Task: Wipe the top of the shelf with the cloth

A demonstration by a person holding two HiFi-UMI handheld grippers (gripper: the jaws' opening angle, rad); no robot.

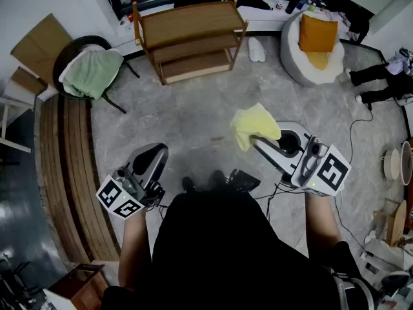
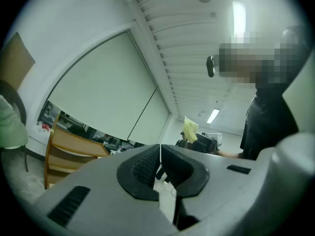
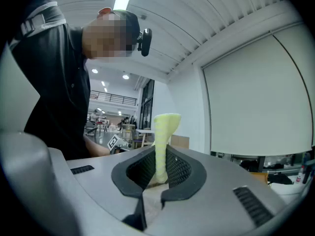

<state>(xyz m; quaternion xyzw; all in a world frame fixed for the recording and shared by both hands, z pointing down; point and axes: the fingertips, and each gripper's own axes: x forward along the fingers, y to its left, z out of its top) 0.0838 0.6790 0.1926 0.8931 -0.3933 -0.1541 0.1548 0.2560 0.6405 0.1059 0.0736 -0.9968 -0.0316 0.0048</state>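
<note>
The yellow cloth [image 1: 255, 125] is in my right gripper [image 1: 256, 141], pinched by one edge so that the rest stands up crumpled past the jaw tips. In the right gripper view the ribbed black pads [image 3: 180, 170] are clamped on a narrow fold of it, and the fold rises straight out between them. The cloth hangs in the air over the middle of the grey floor [image 1: 193, 118], well apart from the wooden shelf [image 1: 191, 23], which stands at the far edge of the floor against the wall. The shelf's top board is bare and nothing touches it.

My left gripper [image 1: 155, 152] is held low at the near left, beside the operator's dark torso, pointing toward the shelf. In the left gripper view its two pads meet along a thin line with nothing between them, so it is clenched on nothing.

Left of the shelf, a black chair [image 1: 80, 47] carries a green towel [image 1: 91, 73] draped over it. Brown cardboard [image 1: 39, 42] leans in the far left corner. Long wooden planks [image 1: 71, 166] lie along the left edge of the floor. Right of the shelf lies a pair of white slippers [image 1: 256, 49], and beyond them sits a white beanbag [image 1: 303, 66] with an orange cushion [image 1: 317, 33] on it. Another person's legs [image 1: 381, 76] show at the right edge.
</note>
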